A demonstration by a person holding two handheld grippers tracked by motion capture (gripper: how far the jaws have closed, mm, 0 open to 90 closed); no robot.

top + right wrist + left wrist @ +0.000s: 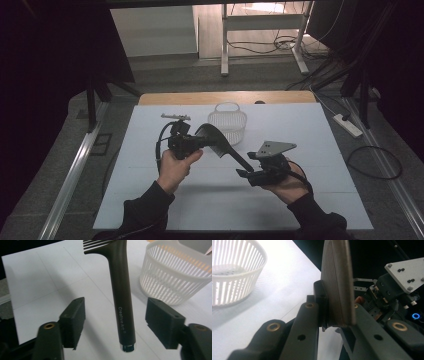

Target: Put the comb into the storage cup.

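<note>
Up above the middle of the white table sheet (150, 200), one black plastic comb with a wide toothed head and a long straight handle (220, 141) is held in the air between the two hand-held grippers. Its toothed head is pinched in the left gripper (199, 141), whose jaws are clamped tight on the flat ribbed face, as the left gripper view shows close up (337, 282). The handle slopes down toward the right gripper (246, 171), and in the right gripper view the handle (122, 297) runs between the two pads without touching either; those jaws stand apart with a clear gap on both sides of the handle. The handle's end sits just past the pads, level with them.

One white slatted plastic basket with a loop handle (228, 123) stands on the sheet behind the comb, near its head but apart from it. The sheet's near half, in front of the hands, offers free room, as do its left and right margins; the basket sits close to the sheet's far edge, where a strip of wooden tabletop (200, 98) shows. Beyond the edges lies grey floor with cables.

Count: one comb, one basket, two grippers, two hands.
</note>
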